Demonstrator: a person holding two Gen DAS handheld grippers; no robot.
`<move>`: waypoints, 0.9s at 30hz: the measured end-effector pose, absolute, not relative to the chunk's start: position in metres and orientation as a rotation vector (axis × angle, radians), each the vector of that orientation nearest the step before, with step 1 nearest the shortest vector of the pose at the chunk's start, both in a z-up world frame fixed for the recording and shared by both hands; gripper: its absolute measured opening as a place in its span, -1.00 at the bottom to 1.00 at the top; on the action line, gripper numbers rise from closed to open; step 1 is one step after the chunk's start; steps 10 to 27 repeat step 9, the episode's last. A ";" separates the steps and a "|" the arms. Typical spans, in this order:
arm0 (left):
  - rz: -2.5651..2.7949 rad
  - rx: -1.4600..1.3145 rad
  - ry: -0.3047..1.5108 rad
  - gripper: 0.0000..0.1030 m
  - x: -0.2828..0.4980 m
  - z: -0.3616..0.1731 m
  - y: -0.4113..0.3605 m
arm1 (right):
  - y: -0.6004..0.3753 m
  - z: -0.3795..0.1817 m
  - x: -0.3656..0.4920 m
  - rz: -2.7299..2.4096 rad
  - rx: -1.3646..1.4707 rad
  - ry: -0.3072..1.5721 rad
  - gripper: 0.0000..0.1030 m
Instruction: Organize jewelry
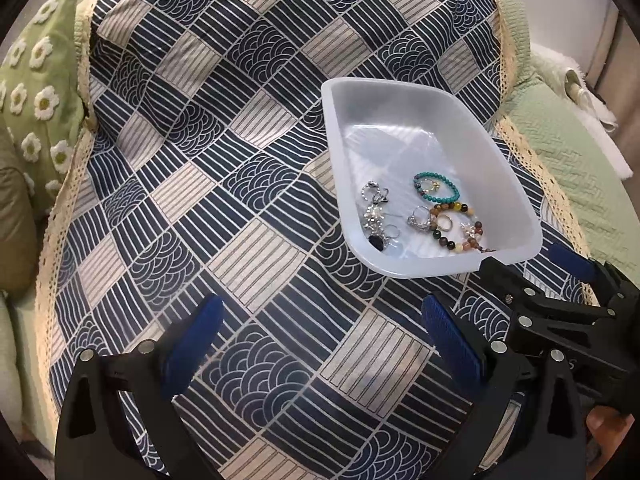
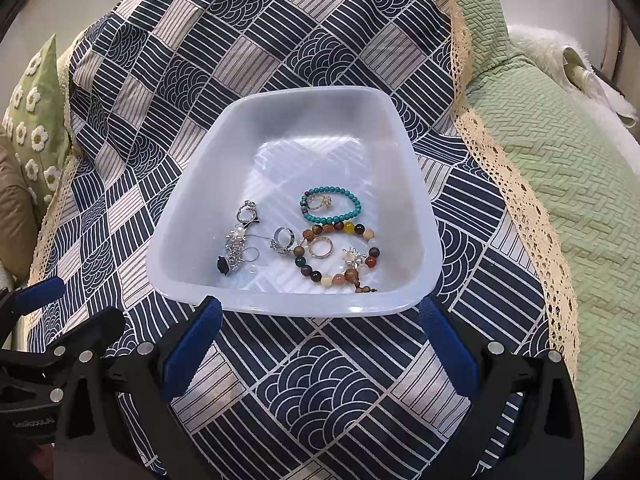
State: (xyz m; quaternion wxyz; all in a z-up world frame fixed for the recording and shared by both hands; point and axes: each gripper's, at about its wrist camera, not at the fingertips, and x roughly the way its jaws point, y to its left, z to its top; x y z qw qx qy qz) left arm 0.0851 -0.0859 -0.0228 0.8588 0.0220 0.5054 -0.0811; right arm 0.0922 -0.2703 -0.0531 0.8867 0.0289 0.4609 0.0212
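A translucent white tray [image 2: 420,216] sits on a navy and beige patterned cloth [image 2: 320,380]. It holds a turquoise bead bracelet [image 2: 332,208], a multicolour bead bracelet [image 2: 340,254], silver rings [image 2: 282,240] and a silver brooch cluster [image 2: 236,244]. My right gripper [image 2: 320,320] is open and empty just in front of the tray's near rim. My left gripper [image 1: 320,320] is open and empty over the cloth, left of the tray [image 1: 520,200]. The right gripper [image 1: 532,268] also shows in the left wrist view at the tray's near corner.
A green daisy cushion [image 1: 36,92] lies at the left. A green quilted cover [image 2: 560,168] with a lace-edged border lies to the right, with a white fluffy item [image 2: 552,48] beyond it.
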 end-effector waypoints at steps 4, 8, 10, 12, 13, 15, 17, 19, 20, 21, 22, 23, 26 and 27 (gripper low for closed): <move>-0.162 0.054 1.071 0.85 0.087 -0.024 -0.085 | -0.268 -0.053 0.092 0.033 0.034 0.950 0.89; -0.190 0.022 1.079 0.85 0.088 -0.024 -0.083 | -0.268 -0.053 0.092 0.035 0.034 0.952 0.89; -0.188 0.022 1.081 0.85 0.088 -0.024 -0.084 | -0.269 -0.053 0.092 0.033 0.033 0.951 0.89; -0.188 0.022 1.081 0.85 0.088 -0.024 -0.084 | -0.269 -0.053 0.092 0.033 0.033 0.951 0.89; -0.188 0.022 1.081 0.85 0.088 -0.024 -0.084 | -0.269 -0.053 0.092 0.033 0.033 0.951 0.89; -0.188 0.022 1.081 0.85 0.088 -0.024 -0.084 | -0.269 -0.053 0.092 0.033 0.033 0.951 0.89; -0.188 0.022 1.081 0.85 0.088 -0.024 -0.084 | -0.269 -0.053 0.092 0.033 0.033 0.951 0.89; -0.188 0.022 1.081 0.85 0.088 -0.024 -0.084 | -0.269 -0.053 0.092 0.033 0.033 0.951 0.89; -0.188 0.022 1.081 0.85 0.088 -0.024 -0.084 | -0.269 -0.053 0.092 0.033 0.033 0.951 0.89; -0.188 0.022 1.081 0.85 0.088 -0.024 -0.084 | -0.269 -0.053 0.092 0.033 0.033 0.951 0.89; -0.188 0.022 1.081 0.85 0.088 -0.024 -0.084 | -0.269 -0.053 0.092 0.033 0.033 0.951 0.89; -0.188 0.022 1.081 0.85 0.088 -0.024 -0.084 | -0.269 -0.053 0.092 0.033 0.033 0.951 0.89; -0.188 0.022 1.081 0.85 0.088 -0.024 -0.084 | -0.269 -0.053 0.092 0.033 0.033 0.951 0.89; -0.188 0.022 1.081 0.85 0.088 -0.024 -0.084 | -0.269 -0.053 0.092 0.033 0.033 0.951 0.89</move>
